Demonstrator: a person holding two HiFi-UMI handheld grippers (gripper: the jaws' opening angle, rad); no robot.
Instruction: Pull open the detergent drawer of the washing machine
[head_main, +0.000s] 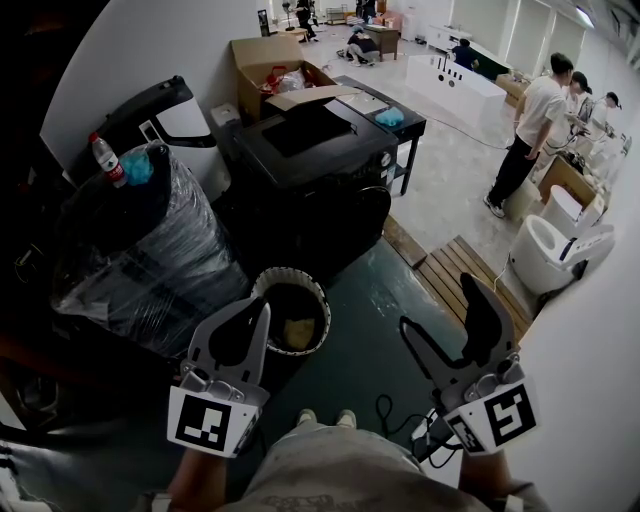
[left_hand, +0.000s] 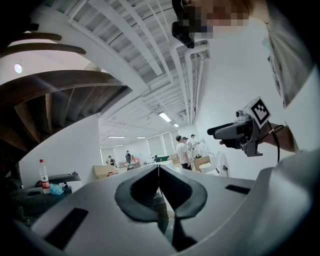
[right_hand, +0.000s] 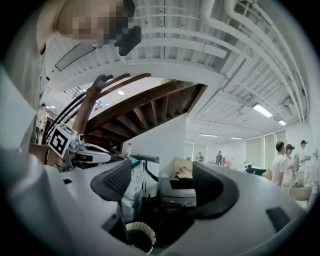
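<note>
The black washing machine (head_main: 312, 165) stands a good way ahead of me, its front dark; I cannot make out the detergent drawer on its top panel. My left gripper (head_main: 262, 306) is low at the left with its jaws shut and nothing between them, and its own view shows the pads meeting (left_hand: 159, 169). To the right, my right gripper (head_main: 438, 305) stands open and empty. Between its spread jaws (right_hand: 162, 182) the washing machine (right_hand: 181, 192) shows in the distance. Both grippers are well short of the machine.
A ribbed round bin (head_main: 292, 312) sits on the floor just ahead of the grippers. A plastic-wrapped appliance (head_main: 140, 255) with a bottle (head_main: 107, 160) on top stands at the left. A cardboard box (head_main: 268, 62) is behind the machine, a wooden pallet (head_main: 440, 272) at the right. People (head_main: 530, 130) stand beyond.
</note>
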